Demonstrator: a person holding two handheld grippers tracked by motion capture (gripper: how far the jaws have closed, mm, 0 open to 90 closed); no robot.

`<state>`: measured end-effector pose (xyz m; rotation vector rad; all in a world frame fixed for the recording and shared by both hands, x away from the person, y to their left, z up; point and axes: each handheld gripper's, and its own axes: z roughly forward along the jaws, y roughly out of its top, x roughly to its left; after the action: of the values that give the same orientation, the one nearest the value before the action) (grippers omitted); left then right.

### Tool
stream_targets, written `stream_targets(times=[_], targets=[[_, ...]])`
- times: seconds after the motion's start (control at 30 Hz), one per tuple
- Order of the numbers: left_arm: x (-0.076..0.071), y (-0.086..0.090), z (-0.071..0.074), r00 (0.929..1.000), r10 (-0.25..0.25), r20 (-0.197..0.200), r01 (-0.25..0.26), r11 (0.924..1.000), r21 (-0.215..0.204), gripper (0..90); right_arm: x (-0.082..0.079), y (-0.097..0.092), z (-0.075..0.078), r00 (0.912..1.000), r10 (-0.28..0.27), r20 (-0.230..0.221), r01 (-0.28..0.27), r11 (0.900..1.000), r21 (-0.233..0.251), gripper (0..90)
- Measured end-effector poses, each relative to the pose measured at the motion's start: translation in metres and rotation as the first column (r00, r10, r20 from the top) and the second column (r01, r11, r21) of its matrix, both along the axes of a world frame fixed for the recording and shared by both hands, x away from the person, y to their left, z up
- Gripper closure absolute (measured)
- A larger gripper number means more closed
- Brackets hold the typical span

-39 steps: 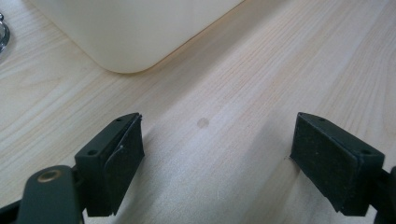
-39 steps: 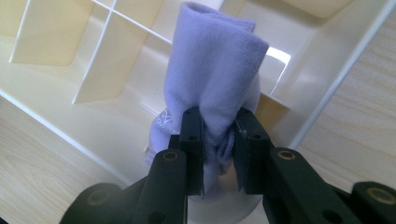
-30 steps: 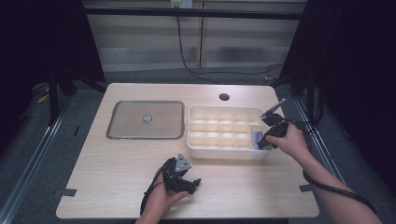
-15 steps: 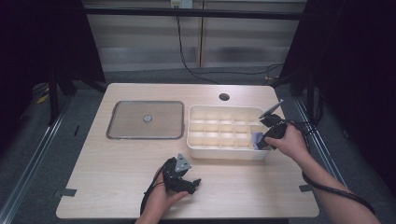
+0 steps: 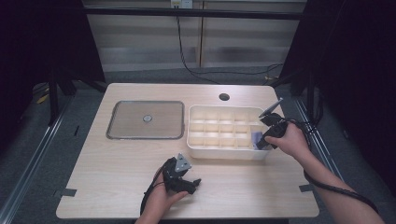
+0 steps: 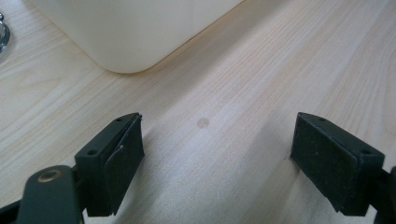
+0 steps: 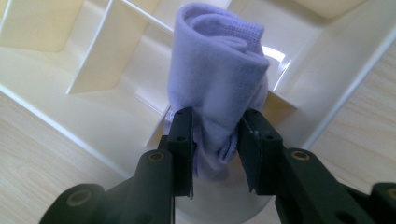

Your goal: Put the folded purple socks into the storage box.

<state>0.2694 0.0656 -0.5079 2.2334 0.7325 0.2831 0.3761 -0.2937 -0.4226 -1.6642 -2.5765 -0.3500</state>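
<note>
The right tongs [image 7: 215,140] stood at the right near corner of the cream divided tray [image 5: 196,140], their jaws on either side of a rolled lilac cloth [image 7: 219,70]. The jaws had just been opening; the pads sat against the cloth's lower end, and whether they pressed it or merely flanked it could not be told. The cloth stood upright in the tray's near right compartment, hemmed by thin dividers on two sides and the outer wall on the others, so there was little free room around it. In the high view the right tongs [image 5: 266,140] leaned over the tray's right rim.

The left tongs [image 6: 217,158] rested low over the wooden surface [image 5: 116,177], jaws wide apart with bare wood between them. The tray's rounded corner lay just beyond them, not touching. In the high view they [image 5: 191,184] sat near the surface's near edge, with broad open wood to their left and right. A shallow metal lid [image 5: 145,120] lay left of the tray, apart from it.
</note>
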Motion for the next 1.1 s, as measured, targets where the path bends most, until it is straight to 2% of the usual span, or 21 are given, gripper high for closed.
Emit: stream_targets(times=[0.7, 1.1], targets=[[0.000, 0.000, 0.000, 1.0000, 0.000, -0.001, 0.000, 1.0000, -0.002, 16.5, 0.002, -0.004, 0.022, 0.9998, 0.018, 0.009, -0.018, 0.9998, -0.007, 65.3], [0.000, -0.001, 0.000, 1.0000, 0.009, 0.001, -0.009, 0.9999, -0.010, 16.5, 0.015, 0.000, 0.041, 0.9992, 0.036, 0.016, -0.035, 0.9991, -0.024, 66.6]])
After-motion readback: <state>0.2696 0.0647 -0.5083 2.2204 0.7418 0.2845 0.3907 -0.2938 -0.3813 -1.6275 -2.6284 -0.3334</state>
